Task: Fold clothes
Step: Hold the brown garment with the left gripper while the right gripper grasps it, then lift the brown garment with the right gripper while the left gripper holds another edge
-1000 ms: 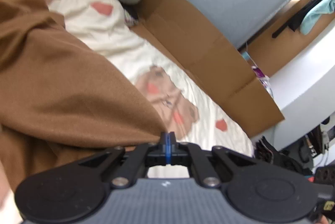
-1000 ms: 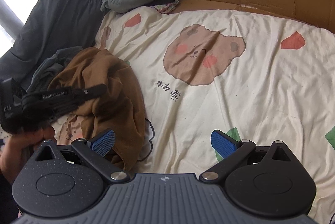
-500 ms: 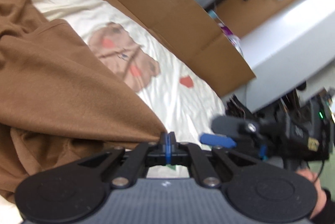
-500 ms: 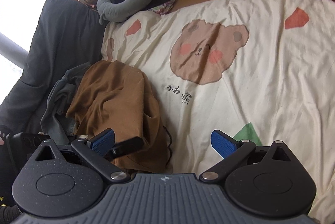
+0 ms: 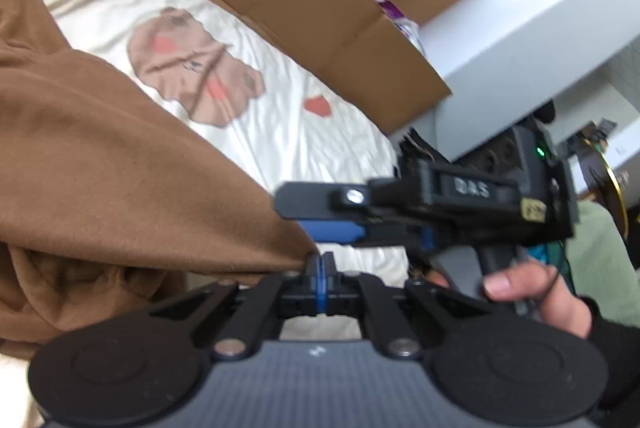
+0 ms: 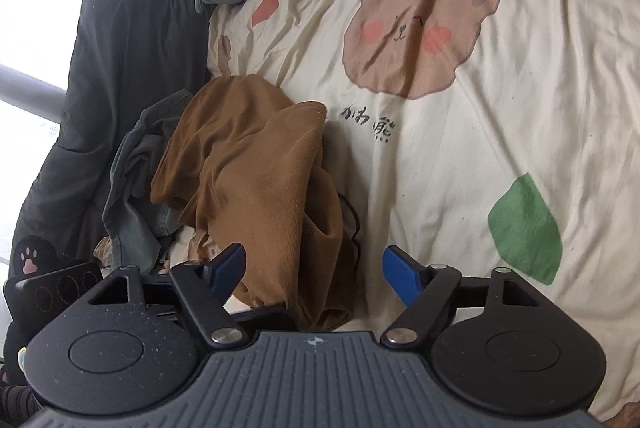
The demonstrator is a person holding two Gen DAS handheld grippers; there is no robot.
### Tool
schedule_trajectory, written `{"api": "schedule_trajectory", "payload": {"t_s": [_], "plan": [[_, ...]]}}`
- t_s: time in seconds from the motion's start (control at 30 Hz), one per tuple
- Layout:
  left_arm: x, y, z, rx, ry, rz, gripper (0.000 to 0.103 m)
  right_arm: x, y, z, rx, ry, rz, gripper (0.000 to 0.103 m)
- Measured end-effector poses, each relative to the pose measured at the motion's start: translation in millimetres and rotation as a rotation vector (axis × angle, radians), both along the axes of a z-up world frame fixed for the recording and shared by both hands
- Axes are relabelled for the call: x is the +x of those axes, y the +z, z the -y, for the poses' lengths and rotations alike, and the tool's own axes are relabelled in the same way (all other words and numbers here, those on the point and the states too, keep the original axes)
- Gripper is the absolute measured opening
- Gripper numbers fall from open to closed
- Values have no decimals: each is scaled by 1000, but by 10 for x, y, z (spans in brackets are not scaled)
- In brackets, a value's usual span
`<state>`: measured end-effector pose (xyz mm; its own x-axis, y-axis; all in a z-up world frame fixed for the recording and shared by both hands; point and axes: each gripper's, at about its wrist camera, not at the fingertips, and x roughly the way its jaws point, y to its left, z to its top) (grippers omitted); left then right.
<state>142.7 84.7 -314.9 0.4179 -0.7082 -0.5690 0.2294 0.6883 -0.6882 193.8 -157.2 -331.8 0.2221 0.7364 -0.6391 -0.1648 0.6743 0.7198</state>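
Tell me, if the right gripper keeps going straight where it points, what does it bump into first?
Most likely the brown garment. The right gripper has its jaws open, just narrowing, with the cloth's near end lying between and ahead of them. Depth is hard to judge, so the bedsheet underneath could follow right after.

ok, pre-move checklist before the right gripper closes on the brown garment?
1. Left gripper shut on the brown garment edge: ok.
2. Right gripper jaws have just been closing, pads apart with cloth between, not pressing: ok.
3. Grey garment clear of the right jaws: ok, it lies off to the side.
4. Grippers clear of each other: cannot tell, very close in the left wrist view.
5. Free bedsheet to spread on: ok.
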Motion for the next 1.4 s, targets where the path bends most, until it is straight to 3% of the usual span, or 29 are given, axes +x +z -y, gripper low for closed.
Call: {"api": "schedule_trajectory", "payload": {"t_s": [0.27,0.47,0.53,0.63,0.8,0.83,0.87,0.93,1.2,1.27,1.4], "plan": [[-134,-57,100,-34,-107,-33,0,13,-147,-75,20,33,-40,76],[-229,-87,109,-35,-121,-37,0,39,-217,-164,24,95,-35,43],[-229,-94,84,-29,-111,-43,0,23,-193,-188,14,113,-13,18],[-195,-113,-13,-27,-76,-82,2,-5,-123,-184,-2,115,32,6],[-174,-75,-381,8,57,-82,19,-18,-39,-88,-24,83,77,4],[-170,-58,-471,15,90,-76,27,-20,-25,-66,-29,76,83,3],[-165,-41,-562,23,124,-69,45,-24,-4,-41,-33,68,91,2],[-155,-17,-768,57,213,-53,60,-39,51,5,-40,56,112,0],[-97,-99,-1453,212,503,-64,61,-132,226,189,-60,7,165,0],[-91,-143,-1593,220,581,-83,62,-179,237,226,-66,4,161,0],[-99,-211,-1884,233,710,-104,73,-298,242,308,-74,-2,139,0]]}}
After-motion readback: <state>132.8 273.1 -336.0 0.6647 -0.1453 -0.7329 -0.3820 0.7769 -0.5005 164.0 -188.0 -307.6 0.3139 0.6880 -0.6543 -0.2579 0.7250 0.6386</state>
